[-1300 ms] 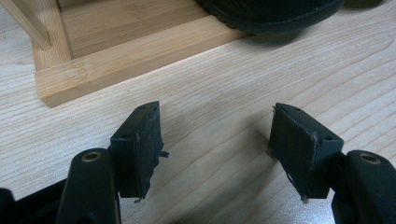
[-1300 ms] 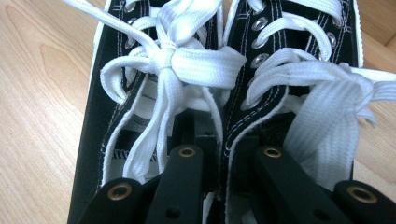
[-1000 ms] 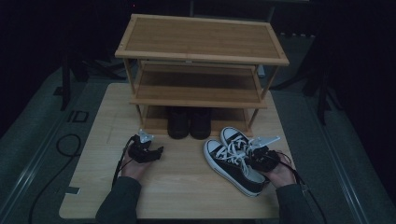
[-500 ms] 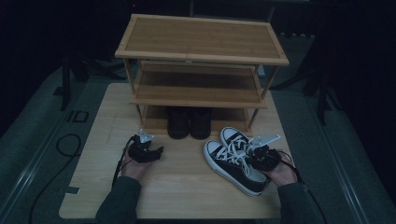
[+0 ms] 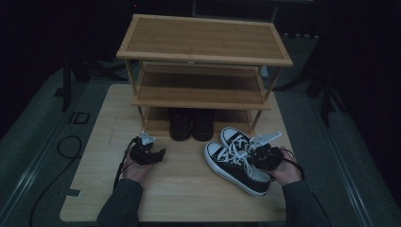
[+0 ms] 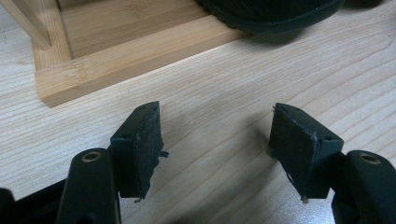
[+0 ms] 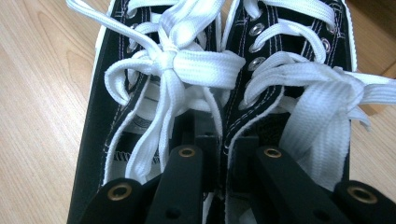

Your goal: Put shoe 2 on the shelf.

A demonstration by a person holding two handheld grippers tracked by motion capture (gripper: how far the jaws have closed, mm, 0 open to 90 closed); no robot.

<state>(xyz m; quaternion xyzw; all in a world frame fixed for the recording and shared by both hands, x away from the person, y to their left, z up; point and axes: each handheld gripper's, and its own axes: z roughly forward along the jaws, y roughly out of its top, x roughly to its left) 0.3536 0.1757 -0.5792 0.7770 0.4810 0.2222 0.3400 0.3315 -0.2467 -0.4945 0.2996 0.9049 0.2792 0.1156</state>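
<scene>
A pair of black canvas sneakers (image 5: 235, 159) with white laces lies side by side on the wooden table (image 5: 184, 189), in front of the shoe rack's right leg. My right gripper (image 5: 261, 154) reaches in from the heel side. In the right gripper view its jaws (image 7: 223, 140) are shut on the two inner collars, pinching the left sneaker (image 7: 112, 98) and the right sneaker (image 7: 303, 42) together. My left gripper (image 5: 158, 155) rests low over the table at the left; its jaws (image 6: 217, 140) stand open over bare wood.
A three-tier bamboo shoe rack (image 5: 203, 52) stands at the back of the table, its base rail (image 6: 116, 60) just ahead of my left gripper. A pair of black shoes (image 5: 191, 125) sits on its bottom level, one toe (image 6: 271, 11) close by. A cable (image 5: 66, 146) trails left.
</scene>
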